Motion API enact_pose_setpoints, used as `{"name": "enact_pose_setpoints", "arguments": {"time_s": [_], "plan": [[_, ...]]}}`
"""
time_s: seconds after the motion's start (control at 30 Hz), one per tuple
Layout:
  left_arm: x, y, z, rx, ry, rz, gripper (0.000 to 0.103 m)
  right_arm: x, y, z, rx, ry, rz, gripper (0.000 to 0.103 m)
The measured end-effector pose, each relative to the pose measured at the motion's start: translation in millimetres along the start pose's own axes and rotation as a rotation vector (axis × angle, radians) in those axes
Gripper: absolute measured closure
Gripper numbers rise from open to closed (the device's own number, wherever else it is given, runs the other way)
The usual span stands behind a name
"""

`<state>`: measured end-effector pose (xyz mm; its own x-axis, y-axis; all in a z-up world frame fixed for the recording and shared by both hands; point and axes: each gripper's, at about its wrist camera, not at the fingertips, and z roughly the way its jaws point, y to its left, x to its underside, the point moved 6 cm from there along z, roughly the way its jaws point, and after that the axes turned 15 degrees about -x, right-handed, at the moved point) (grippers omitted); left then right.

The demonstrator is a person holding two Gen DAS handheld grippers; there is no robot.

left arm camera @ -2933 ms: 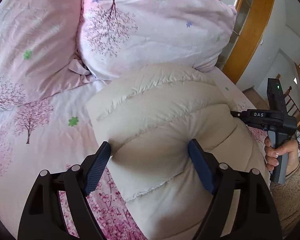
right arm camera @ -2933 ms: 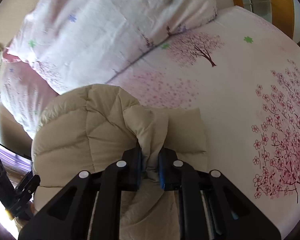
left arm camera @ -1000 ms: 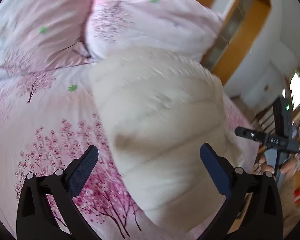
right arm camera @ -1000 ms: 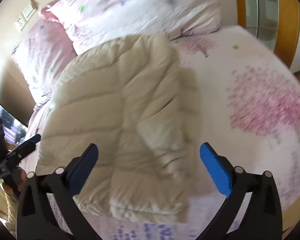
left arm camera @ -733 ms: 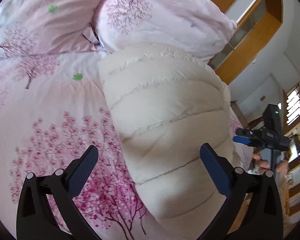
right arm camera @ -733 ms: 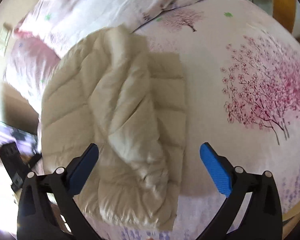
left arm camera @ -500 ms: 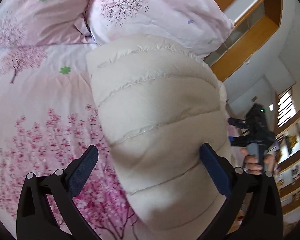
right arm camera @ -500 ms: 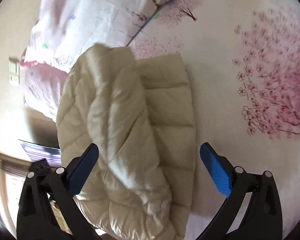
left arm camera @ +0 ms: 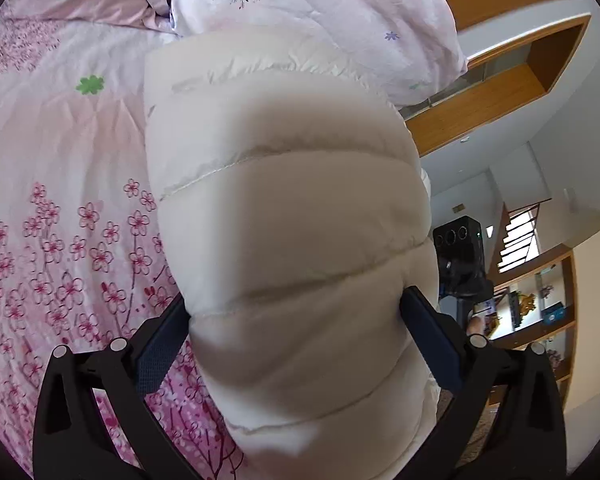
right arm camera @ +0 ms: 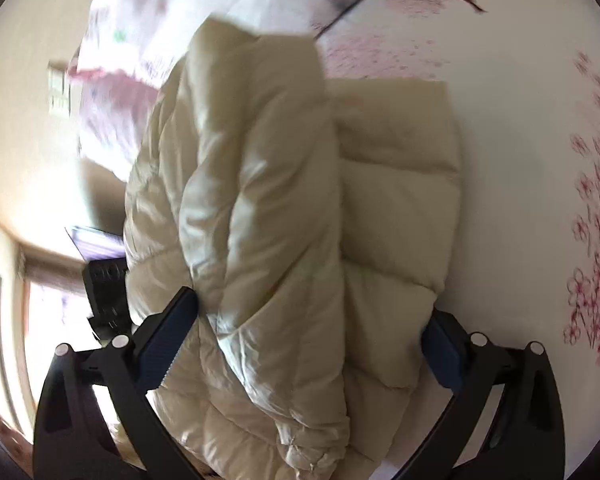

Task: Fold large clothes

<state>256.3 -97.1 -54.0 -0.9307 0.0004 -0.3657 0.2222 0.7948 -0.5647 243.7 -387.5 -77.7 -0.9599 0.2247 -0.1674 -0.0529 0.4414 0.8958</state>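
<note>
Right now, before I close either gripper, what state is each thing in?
Puffer jacket: partly folded, one quilted panel lying over the rest, resting on the bed.
Left gripper: open, fingers either side of the jacket's end.
Right gripper: open, straddling the jacket.
Pillow: lying at the jacket's far end.

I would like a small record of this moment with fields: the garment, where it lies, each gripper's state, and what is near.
garment: cream puffer jacket, quilted, partly folded
surface: bed sheet, pink with blossom print
left gripper: jaws open, straddling the jacket's near end
right gripper: jaws open, one on each side of the jacket
nearby: pillows beyond the jacket's far end
background: wooden shelving
</note>
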Motion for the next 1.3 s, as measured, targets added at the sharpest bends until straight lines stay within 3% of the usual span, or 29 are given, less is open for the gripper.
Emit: {"name": "enact_pose_setpoints", "arguments": {"time_s": [0.27,0.37,0.5,0.57,0.77,0.87,1.03,1.3], "plan": [[-4.4,-5.1,13.9,0.013,0.013,0.001,0.001,11.7,18.6,29.6,-0.090,0.102,-0.055,0.004],[-8.4,-7.3,18.8,0.017,0.016,-0.002,0.001,16.1,23.8,36.1,-0.078,0.119,-0.075,0.005],[-9.8,-8.5,24.9,0.041,0.025,-0.019,0.001,15.4,23.9,34.0,-0.099,0.102,-0.038,0.016],[-10.7,-8.7,25.7,0.047,0.028,-0.019,0.004,16.4,22.5,32.7,-0.124,0.084,-0.017,0.027],[-10.9,-14.0,15.7,0.043,-0.011,0.019,0.030,23.0,22.9,29.1,-0.211,0.013,0.027,0.061],[-10.5,-19.2,9.9,0.045,-0.036,0.040,0.041,27.5,26.8,18.5,-0.223,-0.014,0.012,0.071],[-9.6,-28.2,-4.5,0.071,-0.077,0.070,0.054,31.5,48.4,13.3,-0.214,-0.050,-0.026,0.077],[-24.0,-18.9,-56.7,0.054,-0.211,0.077,0.056,19.9,118.4,31.4,-0.219,-0.056,-0.181,0.080]]}}
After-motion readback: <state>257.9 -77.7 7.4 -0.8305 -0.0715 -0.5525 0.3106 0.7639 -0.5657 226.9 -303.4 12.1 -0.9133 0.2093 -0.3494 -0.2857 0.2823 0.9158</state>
